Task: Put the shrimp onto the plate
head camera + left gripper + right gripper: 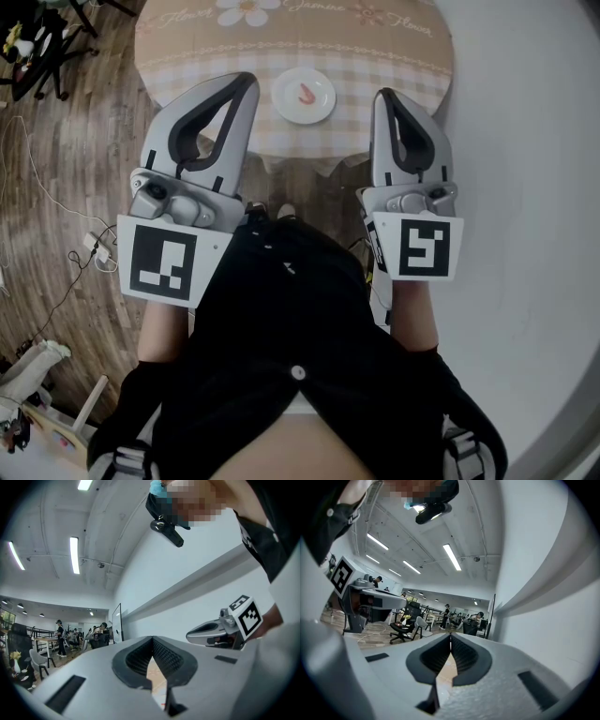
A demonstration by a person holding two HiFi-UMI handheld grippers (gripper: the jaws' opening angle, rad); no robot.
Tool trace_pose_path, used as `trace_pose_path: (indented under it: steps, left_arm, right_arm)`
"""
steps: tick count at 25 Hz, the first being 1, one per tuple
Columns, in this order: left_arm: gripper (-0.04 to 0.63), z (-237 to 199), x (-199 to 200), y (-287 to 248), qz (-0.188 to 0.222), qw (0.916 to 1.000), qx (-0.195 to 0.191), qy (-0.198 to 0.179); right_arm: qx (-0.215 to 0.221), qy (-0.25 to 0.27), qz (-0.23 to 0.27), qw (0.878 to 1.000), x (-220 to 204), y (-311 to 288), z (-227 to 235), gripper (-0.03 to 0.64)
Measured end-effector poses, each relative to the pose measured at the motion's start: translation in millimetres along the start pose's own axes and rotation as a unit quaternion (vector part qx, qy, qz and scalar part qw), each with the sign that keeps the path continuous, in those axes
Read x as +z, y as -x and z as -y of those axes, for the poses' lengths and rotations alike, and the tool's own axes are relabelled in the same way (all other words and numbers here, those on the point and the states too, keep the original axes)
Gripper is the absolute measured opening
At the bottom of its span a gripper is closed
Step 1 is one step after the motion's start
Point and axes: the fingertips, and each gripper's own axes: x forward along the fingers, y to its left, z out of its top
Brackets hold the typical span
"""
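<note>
- Shrimp (306, 93), small and pink, lies in the middle of the white plate (324, 106). Both rest on the round table (394, 56), the biggest thing here, which wears a beige checked cloth with daisies printed along its far side.
- Around the table is a wooden floor (66, 141) with pale cables trailing over it on the left. A plain white wall (525, 141) curves along the right.
- The person stands just short of the table's near edge in a black top (300, 319), forearms out in front.
- The left gripper (246, 82) is held up before the body, its marker cube facing the head camera. In its own view the two dark ribbed pads meet at the tips with nothing caught between them, and only a sliver of the checked cloth shows through the gap lower down.
- The right gripper (384, 96) is raised beside it, the two well apart. Its jaws are likewise pressed together at the tips and empty.
- The plate sits near the table's front edge and, in the head view, between the two gripper tips. Neither gripper touches it.
- The shrimp lies alone on the plate, clear of both grippers.
</note>
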Motion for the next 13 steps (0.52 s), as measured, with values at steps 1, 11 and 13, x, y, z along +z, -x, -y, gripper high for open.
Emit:
trace_pose_path:
  steps: [1, 11, 13]
  left_arm:
    - [0.003, -0.1, -0.4, -0.3, 0.000, 1.0000, 0.000, 0.000]
    - [0.003, -1.4, -1.2, -0.6, 0.001, 1.0000, 0.000, 0.002]
    - [0.003, -1.7, -1.2, -0.8, 0.002, 1.0000, 0.000, 0.002]
  right_arm:
    - [0.000, 0.000, -0.001, 1.000, -0.6, -0.2, 0.2, 0.003]
    - [0.001, 0.000, -0.005, 1.000, -2.5, -2.0, -1.4, 0.003]
    - [0.002, 0.000, -0.006, 1.000, -3.1, -2.6, -1.8, 0.003]
